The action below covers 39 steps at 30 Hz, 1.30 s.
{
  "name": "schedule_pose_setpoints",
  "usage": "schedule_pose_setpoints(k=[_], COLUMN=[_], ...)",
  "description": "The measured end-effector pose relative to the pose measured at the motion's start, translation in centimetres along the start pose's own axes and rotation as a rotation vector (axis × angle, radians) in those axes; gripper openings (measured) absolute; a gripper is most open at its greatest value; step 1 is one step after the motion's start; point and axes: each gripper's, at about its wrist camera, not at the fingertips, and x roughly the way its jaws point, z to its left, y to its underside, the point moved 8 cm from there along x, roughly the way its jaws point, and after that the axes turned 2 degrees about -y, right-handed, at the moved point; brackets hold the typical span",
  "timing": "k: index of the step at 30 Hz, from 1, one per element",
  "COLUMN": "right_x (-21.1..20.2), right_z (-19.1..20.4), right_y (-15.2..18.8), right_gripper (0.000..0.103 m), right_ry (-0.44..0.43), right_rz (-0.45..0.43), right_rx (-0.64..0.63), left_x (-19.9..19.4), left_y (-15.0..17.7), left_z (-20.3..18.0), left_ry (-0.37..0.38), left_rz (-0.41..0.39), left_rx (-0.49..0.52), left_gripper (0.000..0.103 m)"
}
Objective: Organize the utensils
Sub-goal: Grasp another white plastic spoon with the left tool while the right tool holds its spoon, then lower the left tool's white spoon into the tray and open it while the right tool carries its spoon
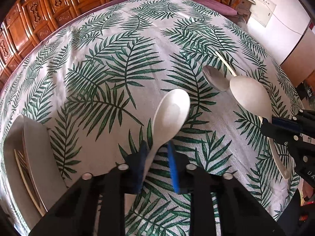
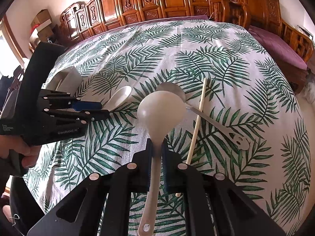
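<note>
At the far left of the palm-leaf tablecloth [image 1: 110, 63] stands a white utensil holder [image 1: 33, 153], its open side facing the table's middle. Next comes the left gripper [image 1: 156, 153], its blue-padded fingers [image 1: 173, 169] pinching the handle of a short white ceramic spoon [image 1: 170, 114], bowl pointing away from the camera and lifted over the cloth. Further right, a metal spoon [image 2: 212, 118] lies on the cloth with its bowl partly hidden behind a larger white plastic spoon [image 2: 161, 112], and a pale chopstick [image 2: 196, 122] crosses over the metal handle. The right gripper [image 2: 157, 151] is pressed onto the neck of that plastic spoon, whose long handle runs back between the fingers toward the camera.
</note>
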Motion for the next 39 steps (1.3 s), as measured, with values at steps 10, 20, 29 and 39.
schedule_pose_setpoints(k=[10,20,29,39], right_x=[-0.1,-0.1,0.0,-0.2], right_z=[0.0,0.4,0.6,0.9], right_y=[-0.1,0.0,0.1,-0.1], right_gripper=[0.011,0.011,0.011,0.011], right_ry=[-0.012,-0.019,-0.022,-0.017], right_rz=[-0.003,0.0,0.002,-0.006], right_rx=[0.006,-0.001,-0.006,-0.011], left_x=[-0.2,-0.1,-2.0,-6.5], left_y=[1.0,0.4,-0.1,-0.7], left_z=[-0.4,-0.5,-0.7,-0.4], left_ry=[-0.039,0.005,-0.021,-0.019], left_rz=[0.016,0.015,-0.048,-0.132], left_rx=[0.059,-0.001,-0.008,-0.025], left_gripper=[0.019,0.006,0.006,0.006])
